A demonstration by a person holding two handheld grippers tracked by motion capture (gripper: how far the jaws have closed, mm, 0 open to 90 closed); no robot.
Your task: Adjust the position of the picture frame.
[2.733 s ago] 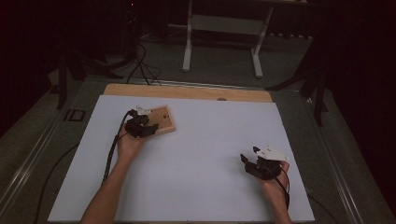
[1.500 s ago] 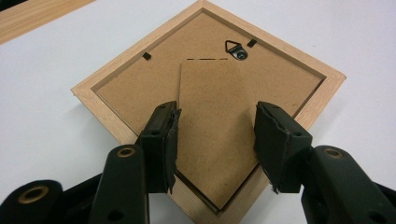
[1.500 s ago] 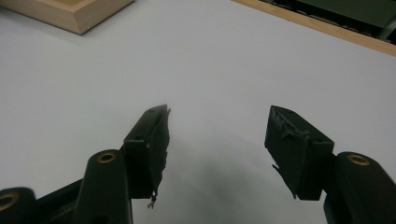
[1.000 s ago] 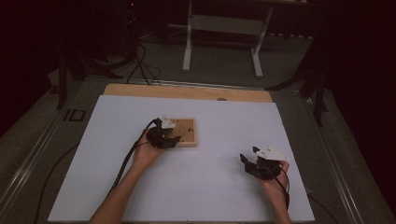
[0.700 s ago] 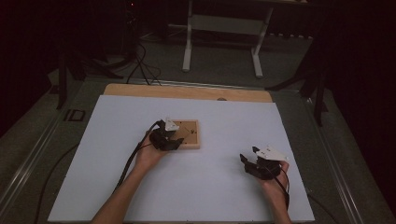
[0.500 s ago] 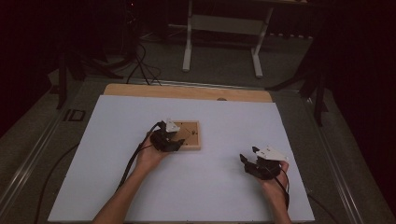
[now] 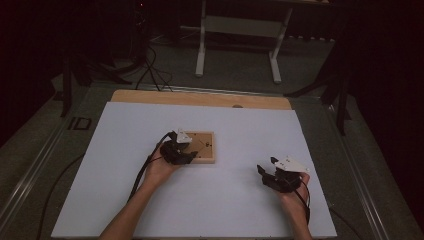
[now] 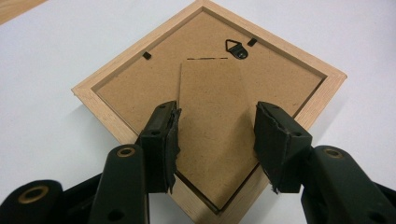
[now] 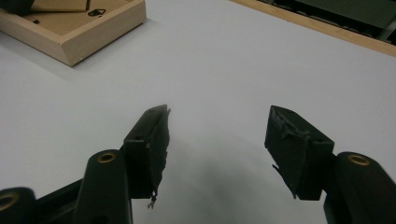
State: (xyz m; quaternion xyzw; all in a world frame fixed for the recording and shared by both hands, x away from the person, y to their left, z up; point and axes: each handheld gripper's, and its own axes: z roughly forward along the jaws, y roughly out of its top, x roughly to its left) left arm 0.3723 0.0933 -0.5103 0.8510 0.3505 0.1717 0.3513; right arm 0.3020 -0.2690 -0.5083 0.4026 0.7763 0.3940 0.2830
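A small wooden picture frame [image 7: 205, 144] lies face down near the middle of the white sheet [image 7: 250, 125], its brown backing up. My left gripper [image 7: 192, 156] comes at it from the left. In the left gripper view its jaws stand on either side of the near corner of the frame [image 8: 140, 74], pads against the rim, with the easel flap [image 8: 212, 121] between them and the hanger [image 8: 236, 46] beyond. My right gripper [image 7: 264, 174] rests at the front right, apart from the frame. Its jaws [image 9: 217, 135] stand open over bare sheet, the frame [image 9: 70, 32] at the upper left.
A wooden strip [image 7: 200, 98] of the table shows along the far edge of the sheet. Beyond the table stand a white stand's legs [image 7: 202, 50] and cables on a dark floor. The left gripper's cable [image 7: 142, 172] trails along the forearm.
The left gripper and the frame have moved together from the back left of the sheet to its middle, with little motion in the last half second. The right gripper has kept still.
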